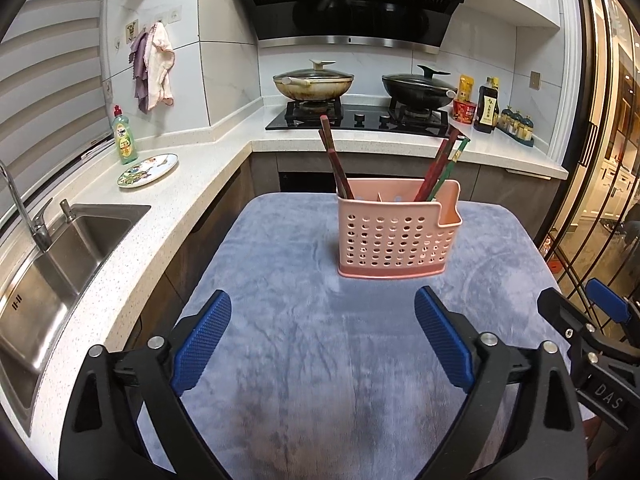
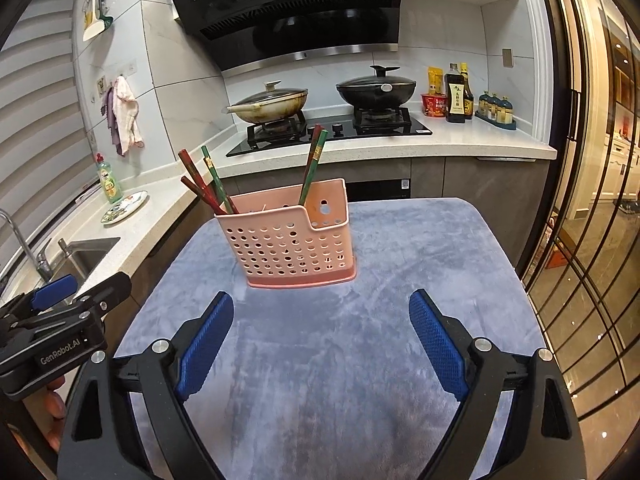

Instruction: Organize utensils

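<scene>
Both claws, left (image 1: 322, 338) and right (image 2: 321, 338), hover spread, empty.

A white speckled counter (image 1: 168, 184) wraps the corner, holding a steel sink (image 1: 52, 256) and black gas hob (image 1: 356, 118). Above hangs a black range hood (image 1: 352, 4) against pale marble wall tiles (image 2: 188, 96). Warm-lit glass doors (image 2: 592, 200) stand rightward.

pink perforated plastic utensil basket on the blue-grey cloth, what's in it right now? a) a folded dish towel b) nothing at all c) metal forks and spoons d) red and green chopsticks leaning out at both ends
d: the pink perforated plastic utensil basket holds red and green chopsticks, one cluster at each end, leaning outward above the rim; no forks, spoons or towel show in it.
</scene>
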Tool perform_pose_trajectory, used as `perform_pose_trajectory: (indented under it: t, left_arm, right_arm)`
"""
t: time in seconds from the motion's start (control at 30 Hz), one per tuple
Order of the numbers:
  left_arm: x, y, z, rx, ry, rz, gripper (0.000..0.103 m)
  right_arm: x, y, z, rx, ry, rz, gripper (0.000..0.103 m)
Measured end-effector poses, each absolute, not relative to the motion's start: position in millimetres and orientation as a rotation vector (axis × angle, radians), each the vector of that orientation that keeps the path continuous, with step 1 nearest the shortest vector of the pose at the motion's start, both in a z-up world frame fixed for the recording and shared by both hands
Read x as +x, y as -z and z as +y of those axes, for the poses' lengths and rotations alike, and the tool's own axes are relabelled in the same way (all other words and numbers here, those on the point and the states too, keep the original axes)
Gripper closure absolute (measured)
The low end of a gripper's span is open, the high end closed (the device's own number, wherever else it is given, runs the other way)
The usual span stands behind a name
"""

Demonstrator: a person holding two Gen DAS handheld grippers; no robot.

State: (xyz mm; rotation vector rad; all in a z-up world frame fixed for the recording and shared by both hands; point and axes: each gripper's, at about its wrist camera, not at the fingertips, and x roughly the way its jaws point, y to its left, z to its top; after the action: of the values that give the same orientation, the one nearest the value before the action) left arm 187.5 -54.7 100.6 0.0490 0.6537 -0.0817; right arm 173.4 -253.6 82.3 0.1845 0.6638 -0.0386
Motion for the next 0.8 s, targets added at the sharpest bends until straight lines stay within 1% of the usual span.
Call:
perform_pose_trajectory:
  t: [0.07,0.1,0.13,0.17,0.33,0.8]
  left_arm:
    - [186.5,-97.9,-55.4,0.05,0.082,0.661,0.012]
    - [186.2,-96.5,-55.5,0.049,0.081,0.665,0.012]
    - [186.2,-95.5,-55.7,0.05,0.079,0.668,0.011]
    - [185.7,-94.5,-55.9,0.051,0.078,0.67,0.01]
    - [185.1,-88.7,-55.4,0.048,0.075,0.684,0.007]
    - [185.4,-80.2,-56.1,0.061,0.077,0.706,0.007]
  right_arm:
    - [173.7,-80.4,-252.6,0.175,0.043,0.67,0.017]
    - [173.3,-79.5,-252.4,0.173,0.044,0.672,0.013]
    - [172.8,-78.6,-251.9,0.17,0.047,0.674,0.007]
    - [172.5,-78.2,-251.5,0.168,0.048,0.674,0.006]
    - [171.7,-72.7,-250.4,0.154,0.056,0.685,0.006]
    - [171.5,-60.8,-245.6,0.141,0.057,0.715,0.006]
